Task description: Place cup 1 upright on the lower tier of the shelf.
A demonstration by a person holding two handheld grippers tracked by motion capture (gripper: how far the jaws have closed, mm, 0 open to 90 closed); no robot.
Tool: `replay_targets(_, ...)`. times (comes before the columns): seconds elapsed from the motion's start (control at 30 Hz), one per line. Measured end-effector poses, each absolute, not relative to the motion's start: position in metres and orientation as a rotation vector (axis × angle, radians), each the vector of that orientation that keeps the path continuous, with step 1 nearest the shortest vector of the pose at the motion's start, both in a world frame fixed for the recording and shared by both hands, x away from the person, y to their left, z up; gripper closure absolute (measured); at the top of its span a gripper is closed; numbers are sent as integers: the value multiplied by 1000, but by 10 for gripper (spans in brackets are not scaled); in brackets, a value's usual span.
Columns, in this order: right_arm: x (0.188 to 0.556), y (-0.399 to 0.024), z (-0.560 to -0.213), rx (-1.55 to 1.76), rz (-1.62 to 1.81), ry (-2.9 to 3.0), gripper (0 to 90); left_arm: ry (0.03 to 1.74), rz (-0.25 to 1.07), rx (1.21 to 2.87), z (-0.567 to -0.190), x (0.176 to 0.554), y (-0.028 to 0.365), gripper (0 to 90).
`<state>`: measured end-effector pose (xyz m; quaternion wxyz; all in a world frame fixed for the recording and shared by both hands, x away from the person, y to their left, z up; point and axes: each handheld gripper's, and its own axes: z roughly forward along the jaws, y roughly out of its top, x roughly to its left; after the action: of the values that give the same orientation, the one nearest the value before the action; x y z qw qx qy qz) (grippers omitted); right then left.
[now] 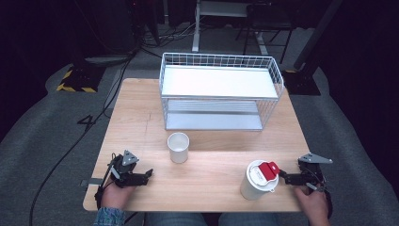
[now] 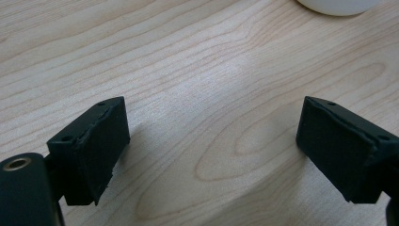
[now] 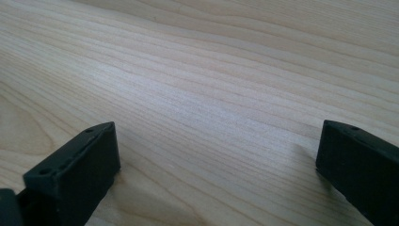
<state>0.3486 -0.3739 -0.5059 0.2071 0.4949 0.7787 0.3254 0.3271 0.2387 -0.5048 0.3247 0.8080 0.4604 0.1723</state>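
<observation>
Currently my left gripper (image 2: 211, 141) and right gripper (image 3: 216, 174) both rest spread wide over bare table (image 1: 211, 188), gripping nothing. Small white cup (image 1: 179, 147) stands mid-table; lidded cup (image 1: 256, 180) just beside right gripper; wire rack (image 1: 219, 92) beyond.

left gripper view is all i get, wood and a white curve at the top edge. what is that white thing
Observer: An open white cup, standing upright near the middle of the table.
Operator: anything else on the table
Observer: A taller white cup with a red-and-white lid, standing at the near right by the right gripper.
Operator: is the right gripper holding it
Observer: No. In the right gripper view its jaws stand apart with bare wood between them.
Operator: whats behind the cups
Observer: A white wire rack with two shelves, at the far side of the table.
</observation>
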Motion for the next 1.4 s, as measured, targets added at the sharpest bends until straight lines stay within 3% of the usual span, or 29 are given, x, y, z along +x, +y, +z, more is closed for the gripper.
replay_targets(0.27, 349, -374, -506, 1379, 905, 2167, 2, 1198, 445, 2127, -505, 328, 238, 91)
replay_targets(0.47, 349, -374, -506, 1378, 905, 2167, 2, 1182, 417, 2150, -506, 329, 237, 0)
replay_targets(1.4, 349, -374, -506, 1379, 905, 2167, 2, 974, 419, 1950, -463, 327, 226, 0)
